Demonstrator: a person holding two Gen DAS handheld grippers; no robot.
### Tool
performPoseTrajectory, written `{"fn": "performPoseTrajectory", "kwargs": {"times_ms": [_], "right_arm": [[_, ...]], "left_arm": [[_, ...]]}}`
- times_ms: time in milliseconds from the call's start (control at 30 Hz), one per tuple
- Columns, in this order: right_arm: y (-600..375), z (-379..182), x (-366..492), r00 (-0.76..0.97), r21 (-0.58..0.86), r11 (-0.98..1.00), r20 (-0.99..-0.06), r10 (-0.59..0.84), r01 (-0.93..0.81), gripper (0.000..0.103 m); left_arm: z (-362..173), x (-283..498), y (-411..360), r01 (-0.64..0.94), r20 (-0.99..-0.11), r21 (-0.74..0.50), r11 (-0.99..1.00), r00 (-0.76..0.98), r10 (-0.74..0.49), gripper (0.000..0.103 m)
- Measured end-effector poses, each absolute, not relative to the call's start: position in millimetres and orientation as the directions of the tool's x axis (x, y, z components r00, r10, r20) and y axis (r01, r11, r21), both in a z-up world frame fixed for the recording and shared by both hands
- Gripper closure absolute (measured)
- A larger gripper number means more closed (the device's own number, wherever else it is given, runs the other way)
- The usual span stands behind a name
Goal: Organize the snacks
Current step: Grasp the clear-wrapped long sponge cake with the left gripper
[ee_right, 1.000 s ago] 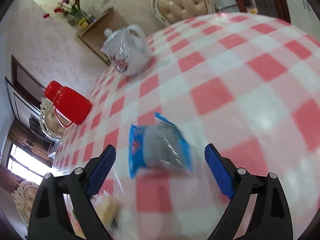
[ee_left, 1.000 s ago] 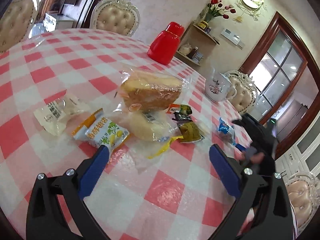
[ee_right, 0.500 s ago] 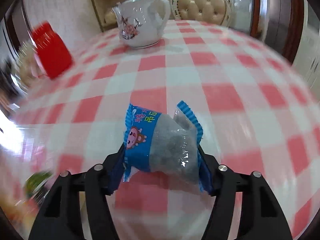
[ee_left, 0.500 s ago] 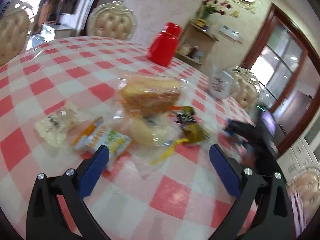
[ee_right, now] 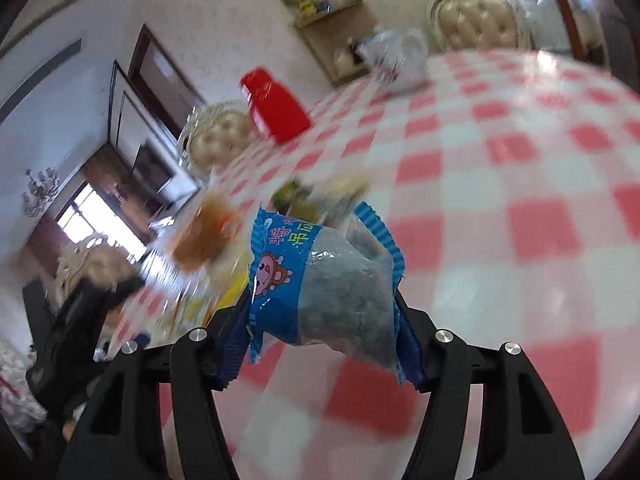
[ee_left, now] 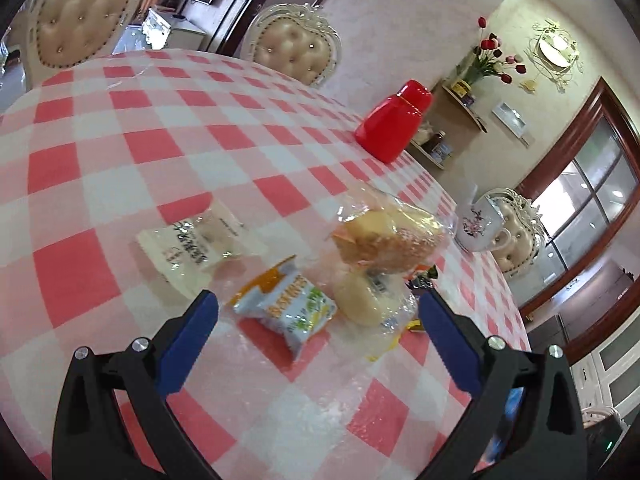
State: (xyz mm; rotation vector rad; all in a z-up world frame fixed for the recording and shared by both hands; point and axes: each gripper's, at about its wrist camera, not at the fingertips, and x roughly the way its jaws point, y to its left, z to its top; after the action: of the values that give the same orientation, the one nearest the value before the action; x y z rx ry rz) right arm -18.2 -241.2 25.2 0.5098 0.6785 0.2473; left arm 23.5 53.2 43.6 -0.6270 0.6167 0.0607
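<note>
While the right gripper [ee_right: 320, 320] pinches a blue snack packet [ee_right: 324, 292] between its blue-padded fingers [ee_right: 232, 344], the packet hangs clear of the red-and-white checked table [ee_right: 520, 208]. Its wrapper has a bright blue printed end with pink characters and a cartoon face, crimped blue edges, and a clear window showing dark grey, grainy contents. The wrapper is puckered where it is squeezed.

The left gripper [ee_left: 320, 336] hovers low over the table [ee_left: 100, 168] with its fingers [ee_left: 192, 336] spread wide and nothing between them. Just ahead of it lies a loose cluster of snacks. A pale blue and orange packet [ee_left: 288, 304] with yellow-green print lies nearest, between the fingertips. Beside it sits a round pale bun in clear wrap [ee_left: 368, 300], and a golden-brown cake in a crinkled clear bag [ee_left: 388, 240] rests partly on top of that bun. To the left, slightly apart, a white translucent packet [ee_left: 192, 248] with dark characters lies flat. Small dark and yellow wrappers [ee_left: 420, 280] peek out behind the bun, too hidden to make out.

Farther back stand a red container [ee_left: 394, 128] and a white floral teapot [ee_left: 476, 228], well apart from the snacks. The right view is blurred toward its left side.
</note>
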Motion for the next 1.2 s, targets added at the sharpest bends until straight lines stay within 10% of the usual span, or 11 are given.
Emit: {"fn": "performPoseTrajectory", "kwargs": {"times_ms": [400, 733, 867, 900, 967, 1200], "right_arm": [[-239.6, 23.0, -22.2, 0.75, 0.534, 0.842, -0.528, 0.398, -0.071, 0.042], [-242.9, 21.3, -19.1, 0.742, 0.55, 0.833, -0.532, 0.408, -0.063, 0.042], [-244.4, 20.9, -18.2, 0.741, 0.558, 0.828, -0.53, 0.413, -0.062, 0.042], [-245.1, 20.4, -18.0, 0.741, 0.562, 0.825, -0.529, 0.414, -0.061, 0.042], [-246.5, 20.0, -18.1, 0.742, 0.567, 0.822, -0.525, 0.417, -0.06, 0.042], [-249.4, 18.9, -19.8, 0.745, 0.58, 0.813, -0.518, 0.419, -0.054, 0.042]], "left_arm": [[55.2, 57.0, 32.0, -0.146, -0.594, -0.404, 0.903, 0.792, -0.138, 0.003], [72.1, 149.2, -29.2, 0.29, -0.762, 0.151, 0.945, 0.643, -0.076, 0.003], [62.6, 163.0, -34.9, 0.323, -0.759, 0.195, 0.926, 0.648, -0.066, 0.003], [59.8, 163.3, -36.9, 0.336, -0.762, 0.185, 0.923, 0.642, -0.081, 0.005], [55.5, 157.9, -43.9, 0.348, -0.76, 0.194, 0.917, 0.645, -0.084, 0.048], [85.6, 100.4, -28.6, 0.294, -0.657, -0.013, 0.956, 0.718, -0.23, 0.059]]}}
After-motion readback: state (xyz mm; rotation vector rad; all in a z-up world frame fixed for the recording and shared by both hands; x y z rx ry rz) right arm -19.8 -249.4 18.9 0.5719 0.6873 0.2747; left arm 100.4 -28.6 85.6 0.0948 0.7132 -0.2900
